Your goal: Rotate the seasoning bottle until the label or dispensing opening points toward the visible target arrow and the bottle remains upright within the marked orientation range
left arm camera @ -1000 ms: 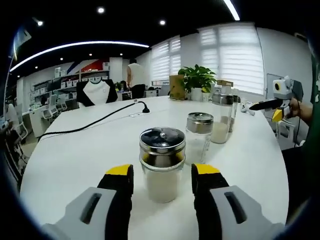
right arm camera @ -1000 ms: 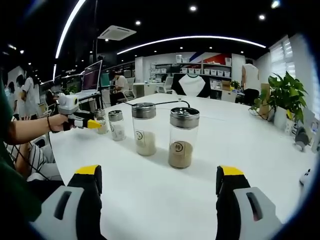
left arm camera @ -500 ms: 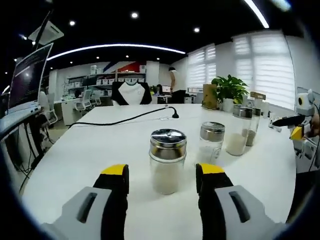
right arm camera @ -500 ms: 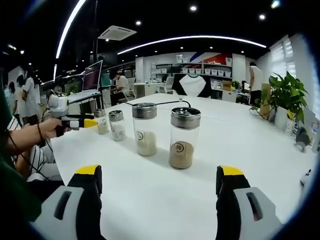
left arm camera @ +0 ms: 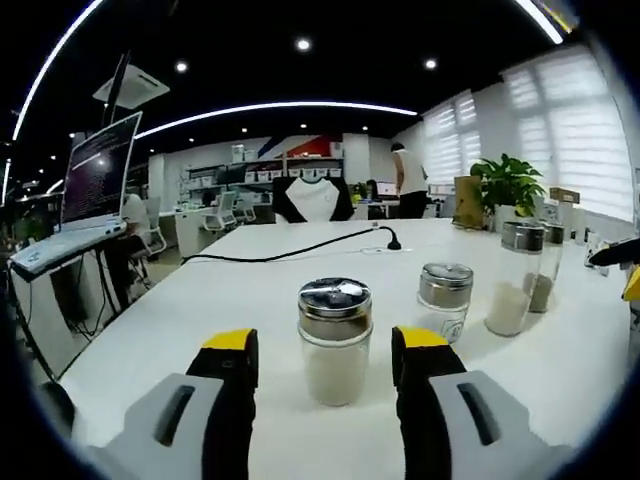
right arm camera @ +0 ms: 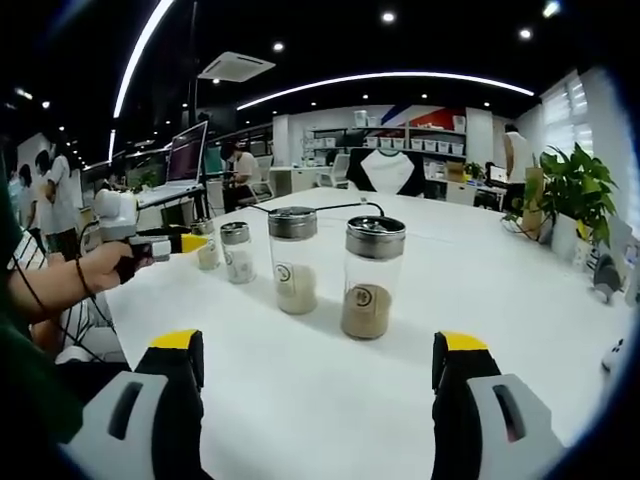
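Seasoning bottle (left arm camera: 335,340) stands upright on the white surface (left arm camera: 200,310), between the left tool's (left arm camera: 325,350) spread jaws, untouched. The right tool (right arm camera: 318,362) gapes wide, holding nothing. Since a second ago, the left tool's view has swung, showing a laptop (left arm camera: 85,195).

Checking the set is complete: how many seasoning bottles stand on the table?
4, in a row: short bottle by the left gripper, short bottle, tall bottle, tall bottle nearest the right gripper.
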Tool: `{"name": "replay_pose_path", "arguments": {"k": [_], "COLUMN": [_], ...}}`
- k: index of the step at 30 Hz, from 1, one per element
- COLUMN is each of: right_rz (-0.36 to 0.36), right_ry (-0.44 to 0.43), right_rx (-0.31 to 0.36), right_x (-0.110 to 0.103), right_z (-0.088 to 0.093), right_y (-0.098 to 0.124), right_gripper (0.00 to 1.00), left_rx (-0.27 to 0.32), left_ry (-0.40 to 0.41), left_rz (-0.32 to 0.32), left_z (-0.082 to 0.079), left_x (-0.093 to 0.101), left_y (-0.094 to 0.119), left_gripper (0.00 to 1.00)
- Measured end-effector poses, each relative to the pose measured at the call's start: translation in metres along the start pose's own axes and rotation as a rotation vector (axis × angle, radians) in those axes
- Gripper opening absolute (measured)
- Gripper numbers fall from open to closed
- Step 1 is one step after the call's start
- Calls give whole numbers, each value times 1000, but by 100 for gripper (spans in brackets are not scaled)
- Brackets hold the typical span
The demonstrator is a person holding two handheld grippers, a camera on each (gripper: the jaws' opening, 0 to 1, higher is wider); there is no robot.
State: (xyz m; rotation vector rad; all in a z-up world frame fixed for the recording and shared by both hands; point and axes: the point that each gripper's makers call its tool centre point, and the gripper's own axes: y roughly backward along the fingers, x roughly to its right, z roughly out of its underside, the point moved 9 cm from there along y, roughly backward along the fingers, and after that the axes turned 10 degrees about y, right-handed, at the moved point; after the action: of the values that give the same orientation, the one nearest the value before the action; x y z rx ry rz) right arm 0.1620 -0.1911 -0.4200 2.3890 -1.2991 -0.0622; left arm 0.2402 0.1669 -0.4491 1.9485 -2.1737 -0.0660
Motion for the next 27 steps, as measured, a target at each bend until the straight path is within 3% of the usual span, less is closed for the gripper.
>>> {"name": "replay_pose_path", "arguments": {"k": [4, 8, 18, 20, 27], "right_rz": [11, 13, 17, 37, 41], "right_ry": [-2, 0, -7, -27, -28], "right_rx": [4, 4, 7, 35, 53], "right_x": [4, 4, 3, 4, 5], "right_z": [0, 0, 0, -3, -7], "right_y": [3, 3, 2, 3, 3], "right_gripper": [98, 98, 98, 98, 98], "left_rx": [3, 24, 17, 15, 9], "left_ry": [47, 85, 71, 63, 77], "left_rz": [-8, -75, -63, -77, -70], "left_z": [2, 3, 6, 8, 10], "left_x": [1, -4, -2, -1, 1], "left_y": [-4, -6, -11, -12, -13], "left_gripper": [56, 55, 52, 52, 43]}}
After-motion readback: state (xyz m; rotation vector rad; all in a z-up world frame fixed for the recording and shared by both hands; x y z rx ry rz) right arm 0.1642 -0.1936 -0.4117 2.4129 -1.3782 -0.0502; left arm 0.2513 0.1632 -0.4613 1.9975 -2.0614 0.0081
